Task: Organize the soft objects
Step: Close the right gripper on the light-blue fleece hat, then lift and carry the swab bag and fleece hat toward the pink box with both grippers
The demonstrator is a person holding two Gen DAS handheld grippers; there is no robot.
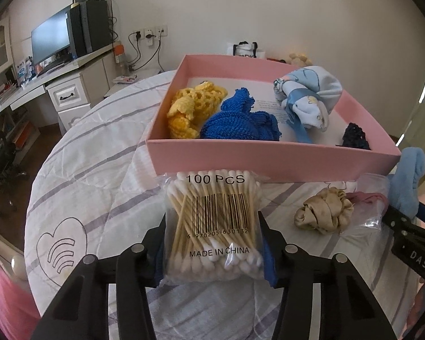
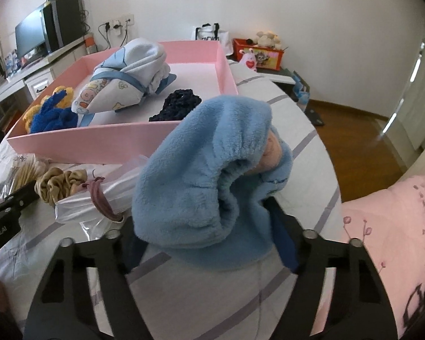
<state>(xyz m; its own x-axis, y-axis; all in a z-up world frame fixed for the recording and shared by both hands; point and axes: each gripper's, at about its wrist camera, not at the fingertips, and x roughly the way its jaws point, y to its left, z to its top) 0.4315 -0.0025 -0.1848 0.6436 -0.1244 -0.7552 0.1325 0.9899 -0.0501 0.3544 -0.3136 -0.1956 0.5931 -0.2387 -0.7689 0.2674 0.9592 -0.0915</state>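
In the left wrist view, a bag of cotton swabs [image 1: 215, 223] is clamped between the pads of the left gripper [image 1: 214, 243], just before the pink box [image 1: 269, 158] on the bed quilt [image 1: 93, 175]. In the right wrist view, a light blue fleece item [image 2: 195, 181] is pressed between the pads of the right gripper [image 2: 209, 226], near the same box [image 2: 99, 141].

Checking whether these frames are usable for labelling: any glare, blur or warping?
Left wrist view: cotton swab bag print is sharp, with slight plastic sheen. Right wrist view: blue fleece item looms large and soft-edged. Both views: fisheye bends the pink box, corners go dark.
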